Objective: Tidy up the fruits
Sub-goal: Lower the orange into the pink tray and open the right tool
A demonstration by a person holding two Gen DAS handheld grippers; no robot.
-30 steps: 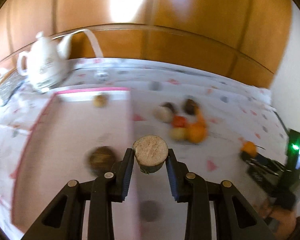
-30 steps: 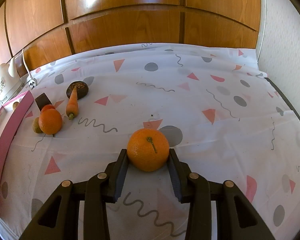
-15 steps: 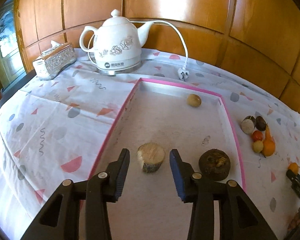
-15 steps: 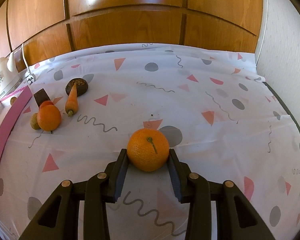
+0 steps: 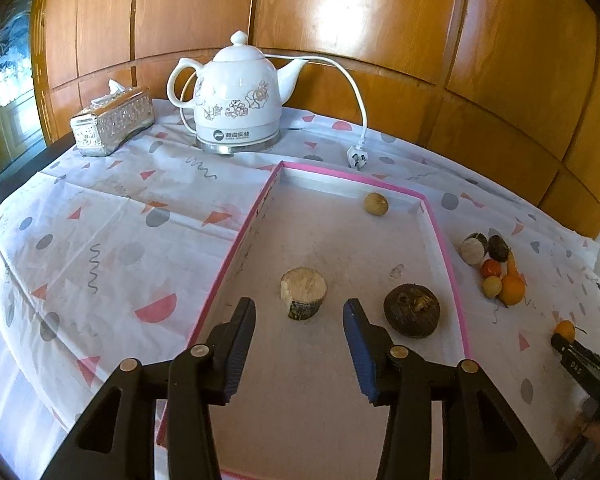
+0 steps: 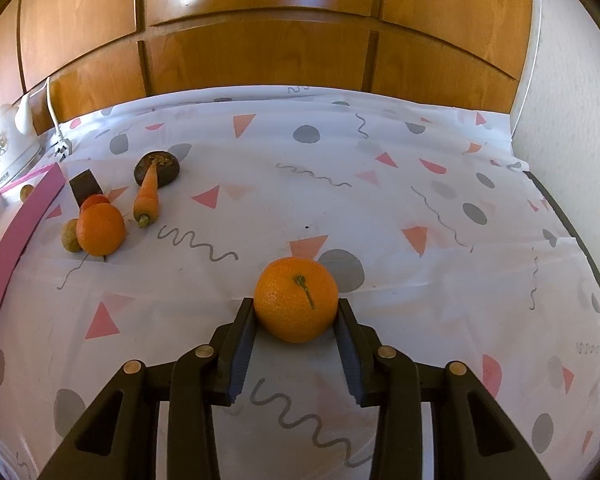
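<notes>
My left hand-held gripper (image 5: 299, 322) hangs spread apart over the pink-rimmed tray (image 5: 446, 256), a cut stump-like piece (image 5: 303, 292) lying loose beyond its fingertips beside a dark round fruit (image 5: 411, 310); my right hand-held gripper (image 6: 296, 322) is clamped on an orange (image 6: 296, 304) above the worktop (image 6: 420, 280), with a carrot (image 6: 147, 197) and what may be another orange (image 6: 100, 229) clustered near the tray.

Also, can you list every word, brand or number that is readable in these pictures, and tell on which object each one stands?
White kettle, base band: a round logo with a row of Chinese characters and smaller letters below, too blurred to read.
Black device at the right edge: pale letters, perhaps "DAS", uncertain.
Tissue box: no text.
Nothing else bears text.
</notes>
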